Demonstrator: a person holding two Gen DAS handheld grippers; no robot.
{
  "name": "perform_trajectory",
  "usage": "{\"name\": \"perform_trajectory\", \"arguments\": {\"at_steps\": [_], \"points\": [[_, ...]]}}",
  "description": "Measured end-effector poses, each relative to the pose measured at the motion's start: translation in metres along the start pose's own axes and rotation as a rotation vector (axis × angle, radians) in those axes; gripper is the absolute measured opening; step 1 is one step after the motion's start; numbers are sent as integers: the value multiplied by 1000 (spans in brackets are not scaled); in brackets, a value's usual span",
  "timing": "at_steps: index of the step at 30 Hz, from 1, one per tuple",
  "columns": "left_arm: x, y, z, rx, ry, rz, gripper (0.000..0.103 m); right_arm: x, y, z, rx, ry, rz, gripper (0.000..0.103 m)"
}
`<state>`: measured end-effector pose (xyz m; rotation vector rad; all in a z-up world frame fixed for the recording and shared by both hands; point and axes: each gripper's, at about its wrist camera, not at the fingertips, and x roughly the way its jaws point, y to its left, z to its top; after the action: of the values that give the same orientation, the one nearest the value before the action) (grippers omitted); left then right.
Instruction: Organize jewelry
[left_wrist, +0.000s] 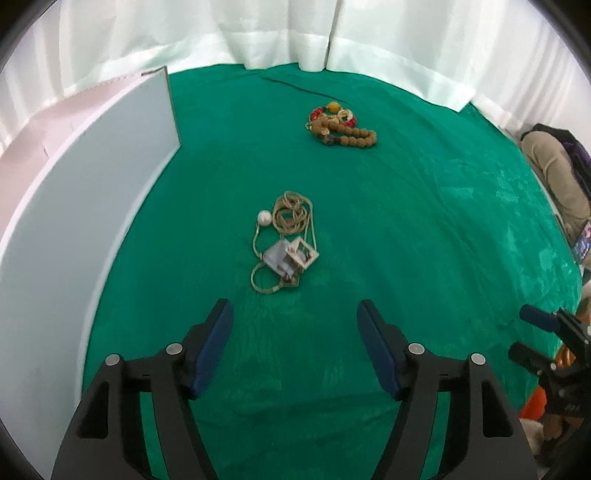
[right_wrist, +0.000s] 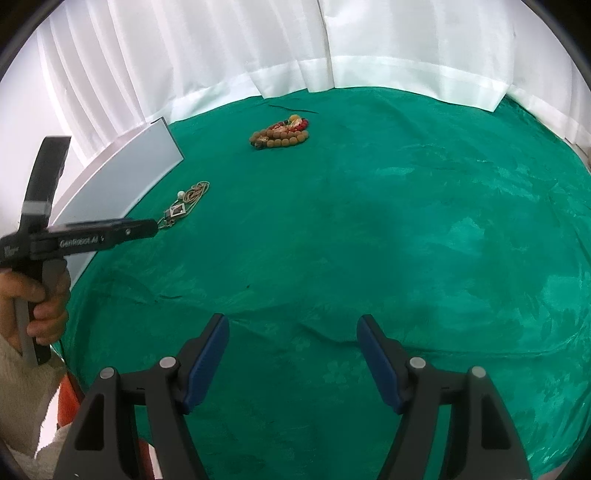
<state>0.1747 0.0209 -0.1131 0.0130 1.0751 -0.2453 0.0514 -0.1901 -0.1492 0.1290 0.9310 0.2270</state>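
Black gripper (right_wrist: 293, 356) frames carry blue pads, silver screws, white lettering; cream fuzzy sleeve (right_wrist: 22, 398).

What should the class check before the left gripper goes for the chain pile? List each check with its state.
1. Left gripper jaws open, nothing between: ok.
2. Chain pile ahead of the jaws, in clear sight: ok.
3. Chains free of tangles: cannot tell.
4. Bead pile lies apart from the chains: ok.
5. Right gripper open, away from both piles: ok.
6. White board beside the chains, not touching them: ok.
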Motion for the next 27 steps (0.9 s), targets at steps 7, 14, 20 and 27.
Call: {"name": "perform_trajectory", "arguments": {"at_steps": [7, 14, 20, 27], "points": [[-10, 14, -14, -41, -7, -2, 76, 0, -7, 3, 10, 4, -8, 73], [-20, 23, -15, -67, -46, 24, 79, 15, -12, 81, -22, 25, 73, 73], [-26, 30, -25, -116, -67, 13, 80, 82, -11, 218, -35, 67, 128, 59], [-34, 53, -37, -179, -71, 18, 81, 198, -1, 294, 102, 273, 154, 38]]}}
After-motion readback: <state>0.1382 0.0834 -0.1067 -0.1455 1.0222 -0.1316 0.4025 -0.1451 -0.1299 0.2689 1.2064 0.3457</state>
